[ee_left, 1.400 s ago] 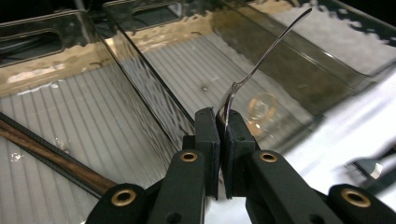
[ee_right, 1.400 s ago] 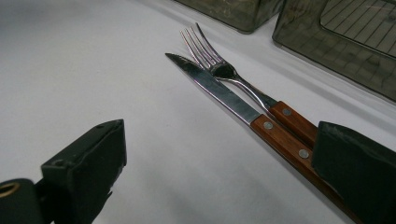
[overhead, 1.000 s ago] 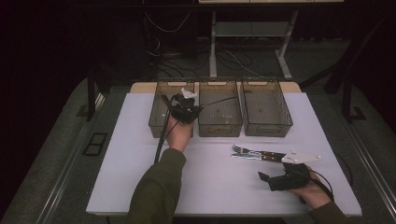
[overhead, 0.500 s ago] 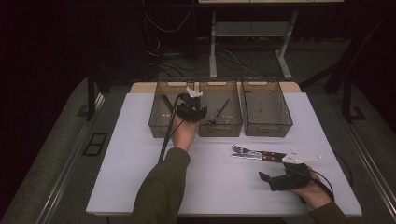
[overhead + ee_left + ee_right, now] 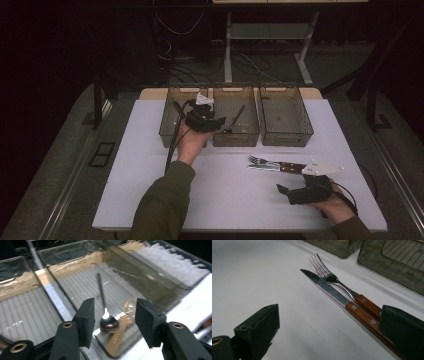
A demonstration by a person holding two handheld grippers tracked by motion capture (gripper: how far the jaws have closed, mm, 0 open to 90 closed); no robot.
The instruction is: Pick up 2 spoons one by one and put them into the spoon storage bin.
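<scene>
White bench (image 5: 150, 195) with rounded corners, set on a grey carpeted floor (image 5: 65, 165) in a dark room; black cables and the legs of a pale stand (image 5: 228, 55) on the floor beyond the bench's far edge. Three clear, smoky-brown bins in a row along that far edge.

Landmark: the middle bin (image 5: 235, 100). Inside it, a spoon (image 5: 107, 321) with a dark, slim handle, bowl lying near the bin's front wall and handle running toward the back; beside the bowl, touching it, a flat brownish-gold piece (image 5: 119, 336), too unclear to name. Left bin (image 5: 167, 117) and right bin (image 5: 285, 117) just beside the middle bin on either side.

Left gripper (image 5: 219, 121) held over the front left corner of the middle bin, above the spoon's bowl. Jaws about half open, just been opening; nothing pinched, spoon lying free in the bin below the gap.

On the bare bench in front of the middle bin and off to its right, a fork (image 5: 329, 277) and a knife (image 5: 329, 291) with wooden riveted handles, side by side and touching, tips pointing left in the high view.

Right gripper (image 5: 283, 190) resting low near the bench's front edge, just in front of the knife and fork handles. Jaws wide apart, gripping nothing.
</scene>
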